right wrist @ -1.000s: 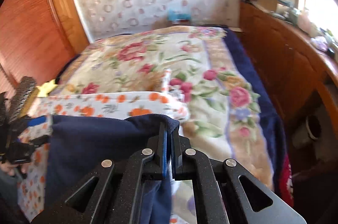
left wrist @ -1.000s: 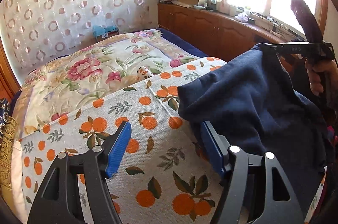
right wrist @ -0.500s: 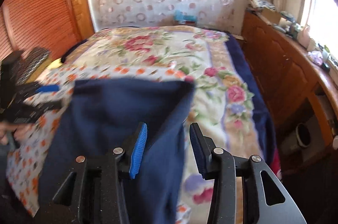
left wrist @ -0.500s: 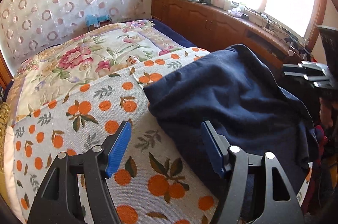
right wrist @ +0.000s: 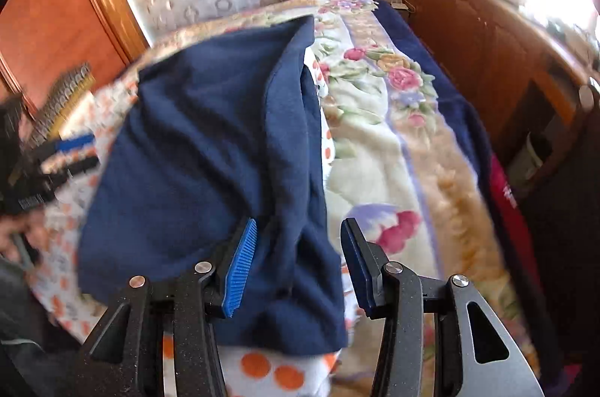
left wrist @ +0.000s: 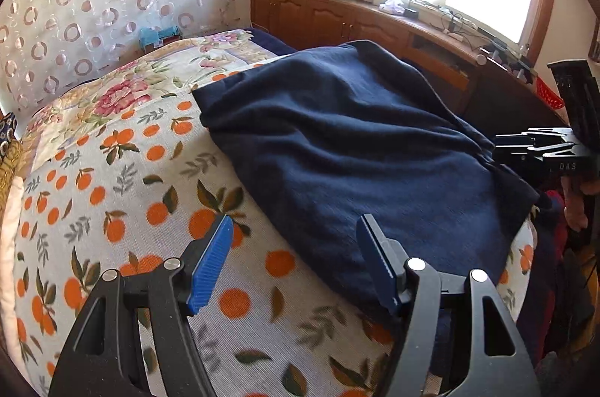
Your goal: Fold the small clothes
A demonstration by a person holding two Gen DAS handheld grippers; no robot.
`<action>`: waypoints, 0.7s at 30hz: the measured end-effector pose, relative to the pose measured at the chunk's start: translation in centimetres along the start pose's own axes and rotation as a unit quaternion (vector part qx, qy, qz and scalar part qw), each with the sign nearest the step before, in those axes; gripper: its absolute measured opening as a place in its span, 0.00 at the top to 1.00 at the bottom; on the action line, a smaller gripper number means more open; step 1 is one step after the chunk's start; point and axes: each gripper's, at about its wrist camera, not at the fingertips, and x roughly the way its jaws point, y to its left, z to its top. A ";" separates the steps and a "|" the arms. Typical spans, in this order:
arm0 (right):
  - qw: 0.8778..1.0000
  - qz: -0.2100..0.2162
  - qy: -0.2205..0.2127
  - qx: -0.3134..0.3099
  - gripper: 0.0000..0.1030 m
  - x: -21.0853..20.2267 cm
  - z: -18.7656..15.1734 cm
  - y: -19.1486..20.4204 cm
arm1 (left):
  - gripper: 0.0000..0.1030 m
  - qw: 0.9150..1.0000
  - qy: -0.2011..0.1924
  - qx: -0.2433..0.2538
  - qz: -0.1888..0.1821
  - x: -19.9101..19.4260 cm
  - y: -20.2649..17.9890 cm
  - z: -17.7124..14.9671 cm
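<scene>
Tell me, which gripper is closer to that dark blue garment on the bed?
Right. The right gripper hovers directly over the blue garment, jaws opening with cloth below them. The left gripper sits beside its edge, mostly over the orange-print cloth.

Each camera sits behind its own gripper and looks forward and downward along the two fingers, close above the bed. The left wrist view faces across the orange-print cloth point(left wrist: 123, 209) toward the window side. The right wrist view faces toward the curtained wall. Both views share the navy garment point(left wrist: 337, 149) point(right wrist: 210, 149), the floral blanket point(left wrist: 123, 89) point(right wrist: 378, 119) and the wooden cabinets point(left wrist: 318, 18) point(right wrist: 483, 48).
</scene>
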 end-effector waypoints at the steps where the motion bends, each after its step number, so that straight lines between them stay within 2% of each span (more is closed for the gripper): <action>1: 1.000 0.007 -0.004 -0.005 0.53 -0.3 -0.2 0.6 | 0.33 1.000 -0.001 -0.001 -0.002 -0.3 -0.3 -0.3; 3: 1.000 0.028 -0.002 -0.009 0.53 -0.3 -0.9 1.4 | 0.33 1.000 -0.002 0.000 -0.004 -0.7 -0.9 -0.8; 4: 1.000 0.025 -0.002 -0.013 0.53 -0.9 -1.7 1.1 | 0.33 1.000 -0.001 0.000 -0.004 -0.8 -1.1 -1.1; 9: 0.999 -0.017 -0.003 -0.031 0.53 -0.3 -2.4 0.9 | 0.33 1.000 0.009 -0.004 -0.015 -1.3 -2.7 -2.9; 12: 0.999 -0.032 0.005 -0.033 0.40 0.7 -3.0 0.6 | 0.33 1.000 0.014 0.000 -0.019 -1.6 -3.8 -3.9; 14: 0.999 -0.034 0.007 -0.027 0.34 0.9 -3.3 0.9 | 0.33 1.000 0.013 0.002 -0.021 -1.7 -4.4 -4.2; 16: 1.000 -0.020 0.006 -0.003 0.31 1.3 -3.8 0.5 | 0.33 1.000 0.014 0.002 -0.022 -1.8 -4.9 -4.6; 21: 0.999 0.020 0.006 0.035 0.31 1.3 -4.1 -0.6 | 0.33 0.999 0.018 -0.009 -0.031 -1.9 -5.4 -5.3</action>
